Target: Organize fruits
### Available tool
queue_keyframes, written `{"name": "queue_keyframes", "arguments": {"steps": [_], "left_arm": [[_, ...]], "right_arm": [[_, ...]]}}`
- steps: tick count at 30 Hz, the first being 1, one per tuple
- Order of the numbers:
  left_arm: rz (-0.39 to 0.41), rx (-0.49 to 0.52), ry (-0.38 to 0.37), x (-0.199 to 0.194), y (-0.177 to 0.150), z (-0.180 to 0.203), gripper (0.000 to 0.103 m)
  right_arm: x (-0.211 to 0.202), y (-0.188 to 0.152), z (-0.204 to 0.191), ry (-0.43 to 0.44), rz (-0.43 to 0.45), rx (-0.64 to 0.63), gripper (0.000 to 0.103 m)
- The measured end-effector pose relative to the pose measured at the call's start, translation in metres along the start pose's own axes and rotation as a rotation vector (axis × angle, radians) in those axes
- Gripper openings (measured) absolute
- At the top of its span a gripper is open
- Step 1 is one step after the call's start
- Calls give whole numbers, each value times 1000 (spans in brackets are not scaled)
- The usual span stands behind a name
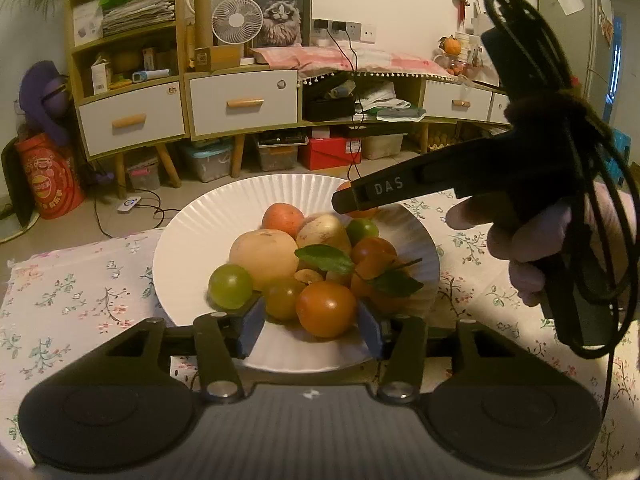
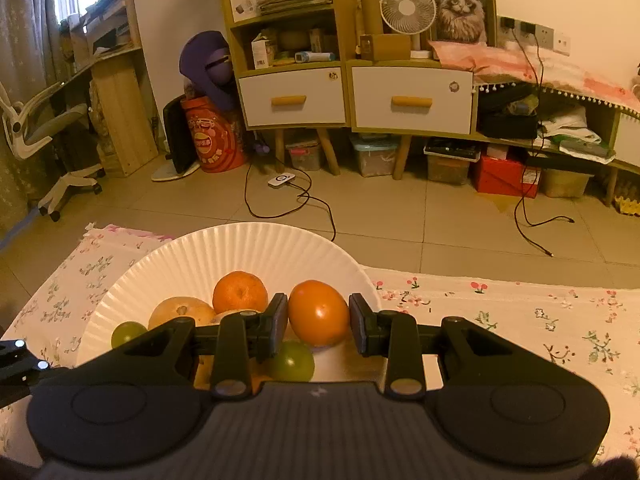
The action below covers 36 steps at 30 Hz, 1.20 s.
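Note:
A white paper plate (image 1: 216, 216) holds a heap of fruit: a green grape (image 1: 230, 286), a pale round fruit (image 1: 264, 258), a reddish fruit (image 1: 282, 220) and leafy tangerines (image 1: 374, 250). At the plate's near rim my left gripper (image 1: 311, 328) is open. An orange-red tomato-like fruit (image 1: 326, 310) lies between its blue pads, with a gap on the left side. My right gripper (image 2: 319, 328) is shut on a smooth orange fruit (image 2: 318, 312) over the plate's (image 2: 240, 240) right part. In the left wrist view that gripper (image 1: 348, 204) reaches in from the right, held by a gloved hand (image 1: 520, 248).
The plate rests on a floral tablecloth (image 1: 80, 288) whose far edge drops to a tiled floor (image 2: 400, 220) with loose cables. A low sideboard (image 2: 412, 96) with drawers stands against the back wall. A tangerine (image 2: 240, 292) and a second green grape (image 2: 292, 360) lie near the right gripper's fingers.

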<state>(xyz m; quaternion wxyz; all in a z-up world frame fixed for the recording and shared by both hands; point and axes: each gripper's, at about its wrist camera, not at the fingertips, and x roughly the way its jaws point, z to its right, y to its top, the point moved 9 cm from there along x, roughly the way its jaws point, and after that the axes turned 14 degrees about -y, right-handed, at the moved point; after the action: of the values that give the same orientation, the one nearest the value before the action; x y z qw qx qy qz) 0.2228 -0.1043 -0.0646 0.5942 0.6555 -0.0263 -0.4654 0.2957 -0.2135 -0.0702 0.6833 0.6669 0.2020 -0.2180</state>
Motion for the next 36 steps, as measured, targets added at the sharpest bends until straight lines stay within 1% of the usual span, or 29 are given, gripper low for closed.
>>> {"name": "queue_keyframes", "arguments": {"steps": [7,12,15,17,21,22,24,28,34,36], "left_arm": [[4,-6,2,0,-1,-3,52],[4,-8,5,0,-2,-4,56],[-3,-11,7,1,-3,-6,58],[-10,-13,6,1,-5,-6,58],[-16,-19,9,1,-6,-7,60],[-16,-22,10,0,-5,-6,61],[-15,-26,11,-3,-5,-5,67],[-20,-21,16,-11,-6,-3,71],[-32,-43,31,-27,-10,-3,79],[-31,-50,39,-34,-11,-2,84]], "right_arm": [[4,-1,-5,18,-5,-2,31],[3,0,-3,14,-5,6,33],[0,1,0,11,0,18,43],[-4,2,1,16,0,28,53],[-15,0,3,22,0,30,57],[-17,-1,4,18,1,28,60],[-24,-1,7,10,5,25,63],[-36,-2,13,-10,2,23,70],[-55,-10,16,-35,-3,5,79],[-62,-14,17,-44,-7,-1,81]]}}
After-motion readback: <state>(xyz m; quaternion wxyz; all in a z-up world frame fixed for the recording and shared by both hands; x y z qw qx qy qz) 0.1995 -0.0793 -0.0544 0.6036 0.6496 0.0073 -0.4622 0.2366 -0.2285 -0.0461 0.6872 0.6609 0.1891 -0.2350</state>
